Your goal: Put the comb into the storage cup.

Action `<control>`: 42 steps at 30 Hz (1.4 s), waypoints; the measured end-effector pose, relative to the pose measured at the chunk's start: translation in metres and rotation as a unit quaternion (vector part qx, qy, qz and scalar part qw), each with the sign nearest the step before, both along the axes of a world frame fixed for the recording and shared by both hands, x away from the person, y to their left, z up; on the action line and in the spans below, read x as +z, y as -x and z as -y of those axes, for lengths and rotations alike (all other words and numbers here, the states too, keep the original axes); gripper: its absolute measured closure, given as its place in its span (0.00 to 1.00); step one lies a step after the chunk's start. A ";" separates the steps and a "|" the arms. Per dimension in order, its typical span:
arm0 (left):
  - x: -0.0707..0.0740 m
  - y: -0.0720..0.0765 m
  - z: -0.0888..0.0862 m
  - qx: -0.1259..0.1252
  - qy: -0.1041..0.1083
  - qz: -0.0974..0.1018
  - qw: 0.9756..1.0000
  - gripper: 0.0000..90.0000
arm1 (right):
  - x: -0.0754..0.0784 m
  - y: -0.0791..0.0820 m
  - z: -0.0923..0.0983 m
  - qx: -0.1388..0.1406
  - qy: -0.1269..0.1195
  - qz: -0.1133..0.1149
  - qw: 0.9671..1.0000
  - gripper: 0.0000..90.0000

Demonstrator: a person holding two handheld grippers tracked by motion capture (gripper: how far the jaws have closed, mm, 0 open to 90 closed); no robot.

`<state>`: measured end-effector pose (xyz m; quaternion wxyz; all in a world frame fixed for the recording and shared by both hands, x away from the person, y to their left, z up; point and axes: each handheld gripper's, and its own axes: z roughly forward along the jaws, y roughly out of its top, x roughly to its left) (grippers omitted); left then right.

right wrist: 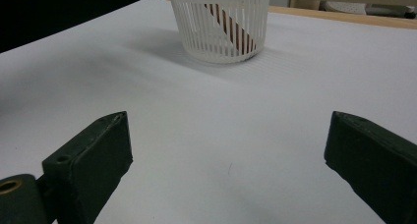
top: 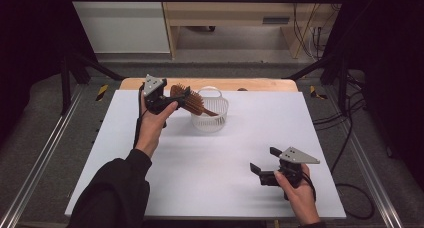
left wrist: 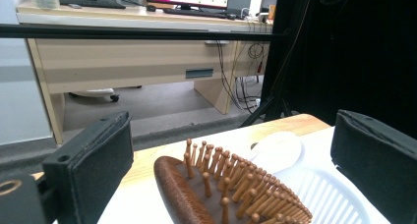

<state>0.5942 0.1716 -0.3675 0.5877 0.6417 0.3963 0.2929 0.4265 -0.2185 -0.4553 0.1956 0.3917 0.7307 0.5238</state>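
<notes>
Brush (top: pixel 192 101) w/ handle already in basket (top: pixel 214 119), L tongs (top: pixel 181 96) wide open beside its head, R tongs (top: pixel 262 163) open, idle; only pull-away left.

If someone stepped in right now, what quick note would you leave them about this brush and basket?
Left tool: jaws wide open on either side of the wooden hairbrush, not gripping it.
Right tool: open, holding nothing, low over the white table near the person.
Hairbrush: leaning in the white basket, handle down inside, bristled head sticking out over the rim.
Done: brush appears placed in the basket.
Left: probably just draw the left tool away.
</notes>
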 end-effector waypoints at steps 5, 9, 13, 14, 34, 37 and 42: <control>0.002 0.002 0.000 -0.002 -0.003 0.004 1.000 0.03 | 0.000 0.000 0.000 0.000 0.000 0.000 1.000 0.05; 0.003 0.003 0.000 -0.003 -0.003 0.006 1.000 0.03 | 0.000 0.000 0.000 0.000 0.000 0.000 1.000 0.05; 0.005 0.005 0.000 -0.004 -0.008 0.010 1.000 0.03 | 0.000 0.000 0.000 0.000 0.000 0.000 1.000 0.05; 0.005 0.006 0.000 -0.005 -0.011 0.012 1.000 0.03 | 0.000 0.000 0.000 0.000 0.000 0.000 1.000 0.05; 0.009 0.025 0.002 -0.014 -0.025 0.028 0.999 0.03 | 0.000 0.000 0.000 0.000 0.001 0.000 1.000 0.05; 0.011 0.028 0.002 -0.015 -0.026 0.031 0.999 0.03 | 0.000 0.000 -0.001 0.000 0.001 0.000 1.000 0.05; 0.013 0.033 0.002 -0.020 -0.023 0.034 0.999 0.03 | 0.000 0.000 0.000 0.000 0.001 0.000 1.000 0.05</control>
